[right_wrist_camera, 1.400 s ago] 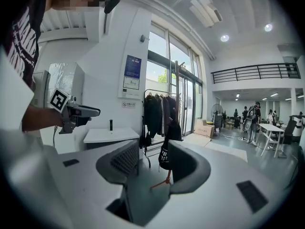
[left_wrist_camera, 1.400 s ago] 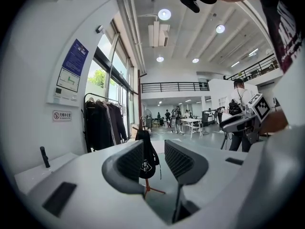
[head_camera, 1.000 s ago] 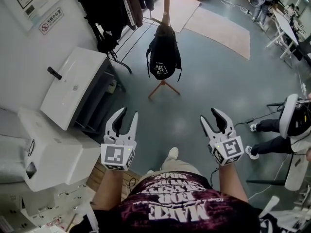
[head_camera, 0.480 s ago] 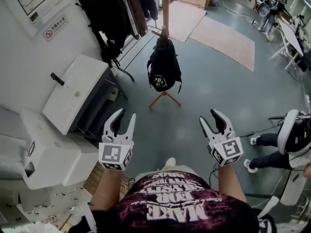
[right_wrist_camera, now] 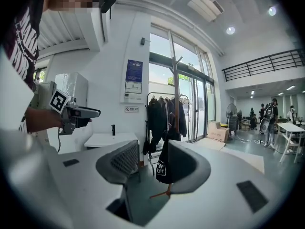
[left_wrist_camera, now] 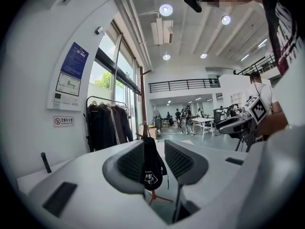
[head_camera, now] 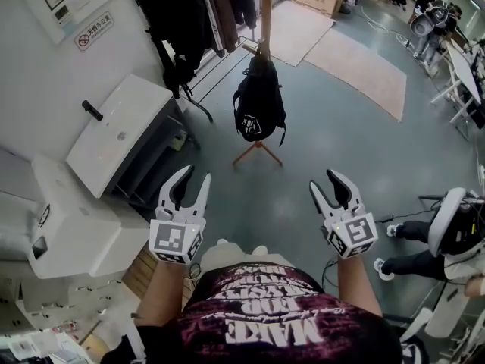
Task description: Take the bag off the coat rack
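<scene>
A black bag (head_camera: 258, 105) with a white logo hangs from a wooden coat rack (head_camera: 265, 10) that stands on splayed wooden feet (head_camera: 256, 152) ahead of me. In the left gripper view the bag (left_wrist_camera: 150, 168) shows between the jaws, far off; in the right gripper view the bag (right_wrist_camera: 164, 165) is partly hidden behind the right jaw. My left gripper (head_camera: 190, 186) and right gripper (head_camera: 327, 186) are both open and empty, held side by side well short of the bag.
A white sink (head_camera: 117, 140) with a black tap stands at the left, beside a white box-shaped unit (head_camera: 61, 226). A rail of dark coats (head_camera: 189, 14) hangs behind the rack. Mats (head_camera: 356, 67) lie on the grey floor. A seated person (head_camera: 436, 241) is at the right.
The view has shifted forward a little toward the coat rack and the bag. Both grippers hold the same open pose in front of me.
</scene>
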Motion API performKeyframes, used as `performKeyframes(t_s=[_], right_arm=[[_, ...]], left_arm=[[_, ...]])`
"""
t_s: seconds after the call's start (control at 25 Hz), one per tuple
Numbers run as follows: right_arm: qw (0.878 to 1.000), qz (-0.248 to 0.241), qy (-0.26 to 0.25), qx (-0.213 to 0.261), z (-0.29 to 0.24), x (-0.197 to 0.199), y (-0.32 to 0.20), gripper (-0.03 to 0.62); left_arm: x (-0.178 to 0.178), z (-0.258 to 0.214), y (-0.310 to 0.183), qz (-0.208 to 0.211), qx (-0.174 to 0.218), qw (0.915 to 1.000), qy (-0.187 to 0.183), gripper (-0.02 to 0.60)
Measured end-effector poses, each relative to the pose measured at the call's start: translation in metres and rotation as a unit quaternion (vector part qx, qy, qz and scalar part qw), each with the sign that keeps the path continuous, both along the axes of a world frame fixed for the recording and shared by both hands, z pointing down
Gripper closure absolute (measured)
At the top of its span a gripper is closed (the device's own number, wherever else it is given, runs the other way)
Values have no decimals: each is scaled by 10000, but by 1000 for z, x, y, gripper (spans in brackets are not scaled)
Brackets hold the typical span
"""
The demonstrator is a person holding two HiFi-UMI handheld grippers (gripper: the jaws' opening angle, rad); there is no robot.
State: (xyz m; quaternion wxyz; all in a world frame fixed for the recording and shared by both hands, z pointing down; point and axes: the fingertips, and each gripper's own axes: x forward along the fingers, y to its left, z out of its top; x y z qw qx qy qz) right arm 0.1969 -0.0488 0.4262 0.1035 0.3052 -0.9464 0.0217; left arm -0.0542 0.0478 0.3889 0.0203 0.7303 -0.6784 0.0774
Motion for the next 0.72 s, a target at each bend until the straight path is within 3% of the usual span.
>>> performKeyframes(t_s=[0.36,0.72], right_arm=[[10000,-6,-38,75,0,-9,4,405],[9998,140,-98,29,6,-22,-22,405]], left_arm=[[-16,0,0,-92,-15,9999,-53,454],[-36,-1,-39,-69,62,9999,-111,454]])
